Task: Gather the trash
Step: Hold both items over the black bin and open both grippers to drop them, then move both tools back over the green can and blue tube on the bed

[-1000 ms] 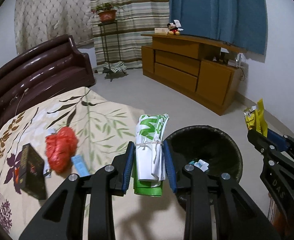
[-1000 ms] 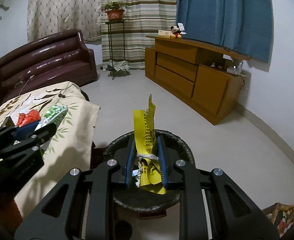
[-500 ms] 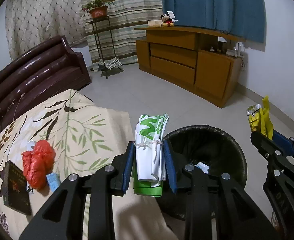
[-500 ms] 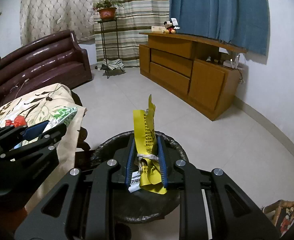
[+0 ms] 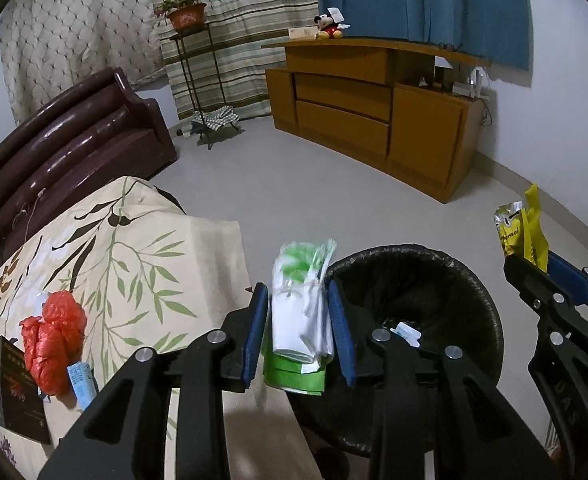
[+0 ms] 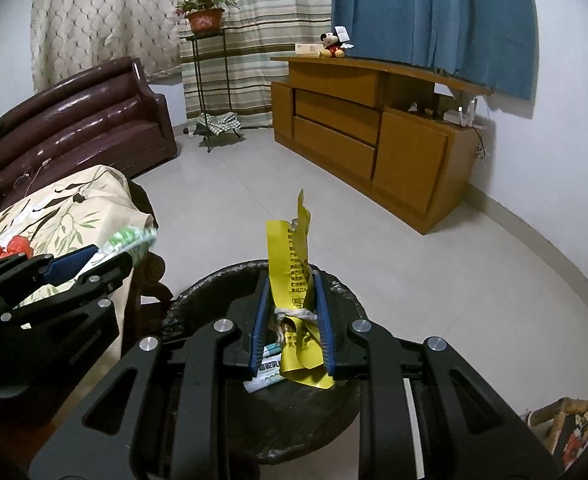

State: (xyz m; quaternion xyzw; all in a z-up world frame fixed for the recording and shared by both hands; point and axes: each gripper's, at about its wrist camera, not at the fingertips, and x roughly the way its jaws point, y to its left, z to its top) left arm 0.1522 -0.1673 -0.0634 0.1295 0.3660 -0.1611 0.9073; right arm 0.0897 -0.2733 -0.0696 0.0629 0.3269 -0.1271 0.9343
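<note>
The floral-cloth surface point(image 5: 134, 264) ended in a draped edge just beside the rim of the black bin point(image 5: 454, 276), and the two nearly touched. Beyond them the pale floor point(image 5: 294, 184) lay open as far as the wooden cabinet point(image 5: 374, 120) and the dark sofa point(image 5: 74, 140).

The left tool point(image 5: 296, 291) hung over that seam with its jaws opening. The tied green-and-white packet point(image 5: 300, 320) stood upright between them, blurred, with a sliver of gap at the left pad, so the pads did not appear to press it. The packet was over the bin's near-left rim rather than over its middle.

The right tool point(image 6: 291, 280) was above the bin's mouth, clamped closed on the yellow wrapper point(image 6: 294, 256), which was bound with string and stuck up past the fingertips.

Inside the lined bin lay a small white-and-blue scrap point(image 5: 406, 330) and a printed carton point(image 6: 268, 372).

On the surface, well apart from the bin, a crumpled red bag point(image 5: 52, 340) touched a small blue packet point(image 5: 81, 378), with a black box point(image 5: 18, 396) beside them.
</note>
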